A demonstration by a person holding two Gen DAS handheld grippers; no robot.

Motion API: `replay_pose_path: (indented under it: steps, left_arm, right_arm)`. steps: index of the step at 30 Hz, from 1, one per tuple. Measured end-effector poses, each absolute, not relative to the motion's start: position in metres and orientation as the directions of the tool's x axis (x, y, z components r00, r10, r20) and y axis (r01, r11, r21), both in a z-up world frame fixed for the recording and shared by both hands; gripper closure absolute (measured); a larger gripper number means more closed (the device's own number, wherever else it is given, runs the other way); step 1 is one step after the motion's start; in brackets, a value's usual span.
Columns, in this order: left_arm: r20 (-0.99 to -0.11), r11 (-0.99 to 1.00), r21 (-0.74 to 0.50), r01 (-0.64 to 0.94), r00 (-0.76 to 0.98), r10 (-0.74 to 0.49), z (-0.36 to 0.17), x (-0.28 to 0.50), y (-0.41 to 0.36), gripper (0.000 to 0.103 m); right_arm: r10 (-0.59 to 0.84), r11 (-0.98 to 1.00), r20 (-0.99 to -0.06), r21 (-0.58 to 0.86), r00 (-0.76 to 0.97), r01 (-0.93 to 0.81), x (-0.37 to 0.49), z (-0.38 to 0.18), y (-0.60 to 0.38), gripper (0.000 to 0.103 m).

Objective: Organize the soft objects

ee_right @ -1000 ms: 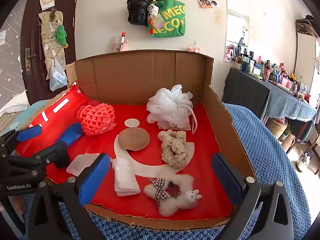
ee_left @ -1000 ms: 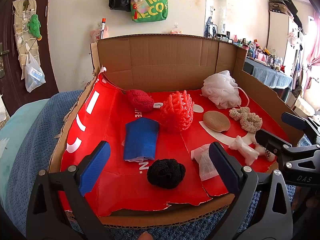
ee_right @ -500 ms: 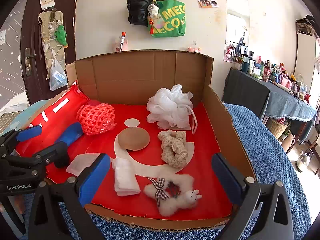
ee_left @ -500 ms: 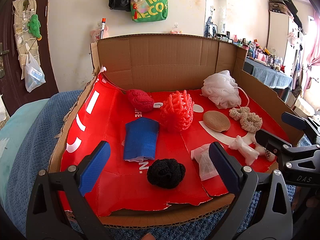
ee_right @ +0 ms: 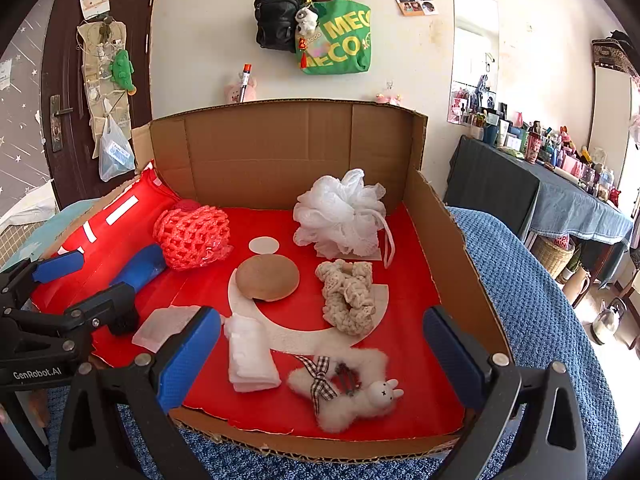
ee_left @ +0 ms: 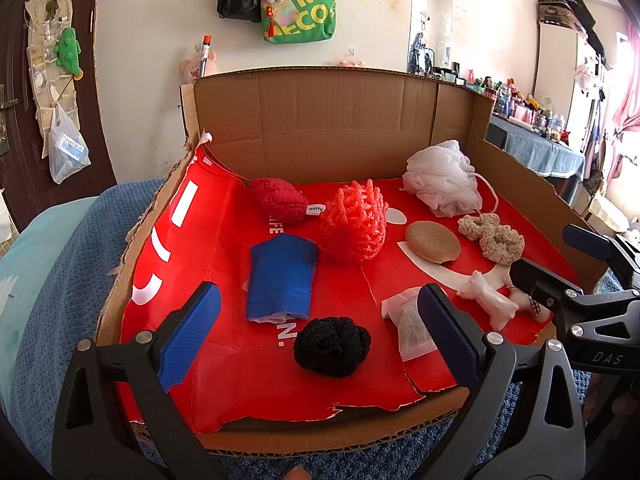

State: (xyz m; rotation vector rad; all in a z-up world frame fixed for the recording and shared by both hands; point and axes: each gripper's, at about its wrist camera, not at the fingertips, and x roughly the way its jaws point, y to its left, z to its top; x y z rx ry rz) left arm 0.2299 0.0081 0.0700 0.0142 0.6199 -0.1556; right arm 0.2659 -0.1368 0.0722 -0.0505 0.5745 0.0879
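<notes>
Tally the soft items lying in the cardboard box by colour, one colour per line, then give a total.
Red or coral: 2, the red knit piece and coral net pouf
Blue: 1, the blue cloth
Black: 1, the black knit scrunchie
White: 4, the mesh bath pouf, folded white cloth, gauze pad, plush bunny
Beige or tan: 2, the round sponge and beige scrunchie
Total: 10

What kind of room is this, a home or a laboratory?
Most likely a lived-in bedroom at home. Bags hang on the wall, a side table is crowded with bottles and small toys, and the cardboard box rests on a blue blanket.
</notes>
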Motion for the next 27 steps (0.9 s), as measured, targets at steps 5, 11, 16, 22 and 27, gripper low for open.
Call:
replay_pose_path:
  steps: [5,11,16,22,27]
  left_arm:
    - [-0.573,0.988,-0.046,0.151,0.806,-0.150,0.071,0.227,0.011,0.003]
    - [-0.534,0.990,-0.012,0.138,0.836,-0.123,0.093,0.200,0.011,0.003]
    - [-0.530,0.991,-0.018,0.134,0.839,-0.124,0.106,0.168,0.013,0.003]
    - [-0.571,0.989,-0.058,0.133,0.809,-0.142,0.107,0.133,0.013,0.003]
    - [-0.648,0.987,-0.094,0.128,0.745,-0.159,0.086,0.120,0.010,0.003]
  right_arm:
    - [0.062,0.996,-0.538,-0.016,0.841,-0.084,0.261,0.074,-0.141,0.000]
    - [0.065,0.996,-0.509,-0.016,0.858,-0.084,0.230,0.098,-0.144,0.000]
    - [0.083,0.995,-0.502,-0.007,0.861,-0.100,0.194,0.112,-0.144,0.000]
    - [0.079,0.995,-0.549,-0.009,0.832,-0.101,0.167,0.104,-0.141,0.000]
    - [0.085,0.996,-0.636,0.026,0.767,-0.089,0.162,0.077,-0.146,0.000]
